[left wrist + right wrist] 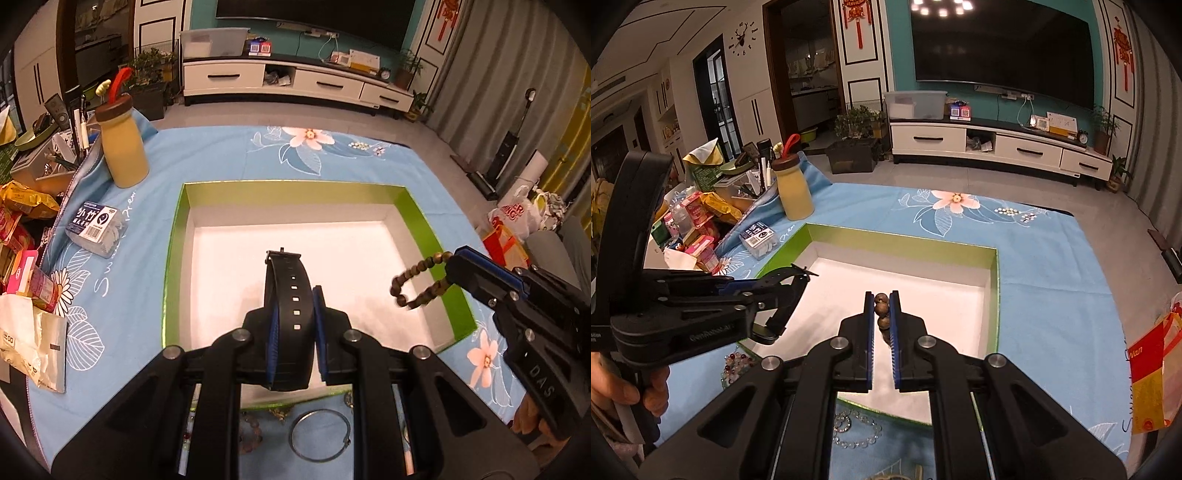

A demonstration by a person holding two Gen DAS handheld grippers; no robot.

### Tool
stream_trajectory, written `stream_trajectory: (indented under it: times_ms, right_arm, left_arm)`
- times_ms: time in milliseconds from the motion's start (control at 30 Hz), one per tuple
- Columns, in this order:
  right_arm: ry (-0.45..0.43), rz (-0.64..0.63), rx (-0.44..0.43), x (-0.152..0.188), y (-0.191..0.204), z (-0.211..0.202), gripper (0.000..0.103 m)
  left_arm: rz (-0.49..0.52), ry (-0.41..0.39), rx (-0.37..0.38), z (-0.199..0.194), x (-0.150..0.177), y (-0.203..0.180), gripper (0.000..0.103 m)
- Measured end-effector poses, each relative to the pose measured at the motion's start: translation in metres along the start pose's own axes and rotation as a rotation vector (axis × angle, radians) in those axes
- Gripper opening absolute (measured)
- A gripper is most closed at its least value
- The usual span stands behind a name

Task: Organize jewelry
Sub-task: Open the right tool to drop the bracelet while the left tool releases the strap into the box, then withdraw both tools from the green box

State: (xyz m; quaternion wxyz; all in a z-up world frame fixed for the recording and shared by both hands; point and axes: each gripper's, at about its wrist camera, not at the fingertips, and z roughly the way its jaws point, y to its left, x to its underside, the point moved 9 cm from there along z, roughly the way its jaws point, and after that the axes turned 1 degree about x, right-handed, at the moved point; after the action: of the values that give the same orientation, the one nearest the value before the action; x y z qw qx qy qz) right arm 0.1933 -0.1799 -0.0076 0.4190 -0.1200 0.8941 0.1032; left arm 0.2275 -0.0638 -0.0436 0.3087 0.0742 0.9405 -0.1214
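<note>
A green box with a white floor (pixel 258 243) lies open on the blue flowered cloth; it also shows in the right wrist view (pixel 923 273). My left gripper (pixel 293 295) is shut on a black watch (pixel 286 295) and holds it above the box's near half. It also appears in the right wrist view (pixel 790 291). My right gripper (pixel 882 306) is shut on a brown bead bracelet (pixel 881 308). In the left wrist view the bracelet (pixel 413 284) hangs over the box's right wall from the right gripper (pixel 452 271).
A silver bangle (pixel 319 435) and bead bracelets (pixel 738 363) (pixel 855 430) lie on the cloth in front of the box. A yellow bottle (pixel 123 147) and a clear plastic pack (pixel 96 227) stand left of the box. Snack packets crowd the left edge.
</note>
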Motion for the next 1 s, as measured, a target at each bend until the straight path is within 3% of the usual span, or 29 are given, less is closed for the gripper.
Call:
stream_trajectory:
  times_ms: [367,433,500,633,700,833,1000]
  right_arm:
    - [0.078,0.021,0.015,0.021,-0.009,0.032,0.007]
    - [0.072,0.029,0.025,0.023,-0.012,0.031,0.011]
    - [0.066,0.046,0.025,0.022,-0.014,0.028,0.022]
    - [0.037,0.071,0.024,0.018,-0.016,0.017,0.026]
    - [0.026,0.078,0.018,0.018,-0.015,0.01,0.032]
    - [0.005,0.093,0.009,0.024,-0.012,-0.007,0.038]
    - [-0.007,0.122,0.011,0.035,-0.012,-0.025,0.054]
  left_arm:
    - [0.03,0.052,-0.06,0.024,0.003,-0.002,0.016]
    - [0.031,0.051,-0.067,0.023,0.004,-0.001,0.018]
    - [0.031,0.045,-0.069,0.02,0.003,-0.002,0.033]
    - [0.04,0.01,-0.076,0.006,0.001,-0.003,0.048]
    - [0.044,-0.017,-0.082,-0.005,-0.001,-0.004,0.061]
    - [0.055,-0.054,-0.099,-0.025,0.004,-0.002,0.071]
    - [0.058,-0.078,-0.124,-0.047,0.019,0.003,0.09]
